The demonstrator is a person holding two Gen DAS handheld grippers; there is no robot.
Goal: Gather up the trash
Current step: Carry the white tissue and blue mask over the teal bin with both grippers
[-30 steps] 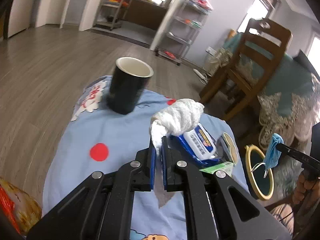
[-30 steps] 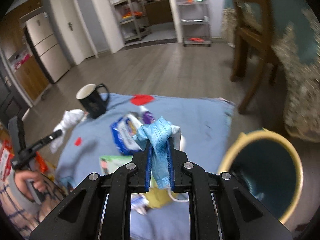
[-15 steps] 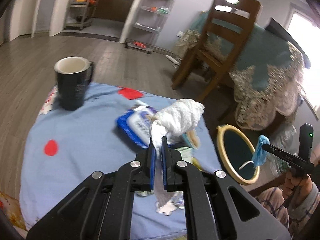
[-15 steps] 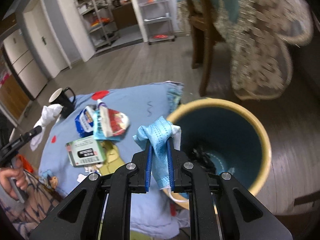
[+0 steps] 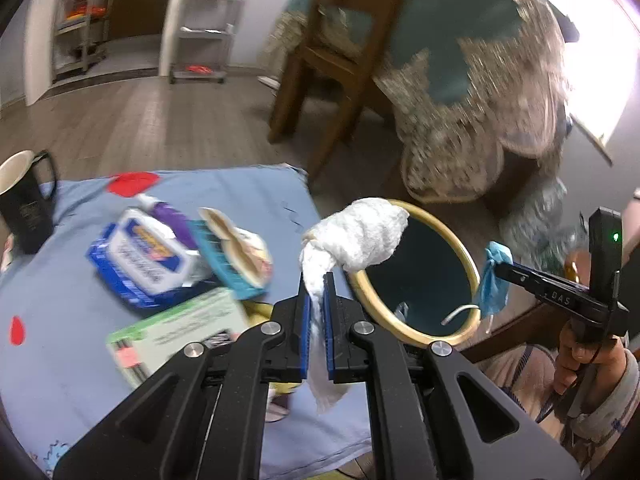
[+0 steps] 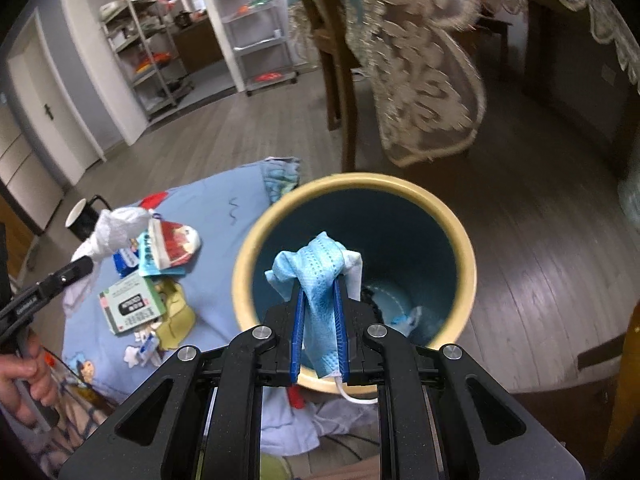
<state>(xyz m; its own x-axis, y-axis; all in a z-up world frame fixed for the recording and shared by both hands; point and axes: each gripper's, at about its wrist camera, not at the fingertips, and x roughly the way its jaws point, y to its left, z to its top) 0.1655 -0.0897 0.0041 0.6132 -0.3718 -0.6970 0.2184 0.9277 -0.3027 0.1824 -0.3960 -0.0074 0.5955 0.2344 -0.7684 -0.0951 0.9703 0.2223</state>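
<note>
A lace-edged tablecloth point(image 6: 424, 80) is hanging down just behind the bin, with a wooden chair point(image 5: 336, 52) standing beside it on the wood floor. A blue cloth point(image 5: 248, 196) is lying spread on the floor to the left of the bin, and its edge is sitting right against the bin's side. The yellow-rimmed bin point(image 6: 466, 248) is standing open-mouthed, with some scraps already lying at its bottom.

On the cloth a black mug point(image 5: 22, 204) is standing upright at the far left, well apart from the rest. A blue wipes pack point(image 5: 140, 260), a snack packet point(image 5: 236, 252) and a green-edged box point(image 5: 176, 332) are lying bunched together between the mug and the bin.

Your right gripper point(image 6: 319, 312) is pinching a blue face mask point(image 6: 316, 276) directly above the bin's mouth, its white ear loop dangling over the near rim. Your left gripper point(image 5: 316, 312) is pinching a white crumpled tissue point(image 5: 360, 236) above the cloth's edge, just short of the rim.
</note>
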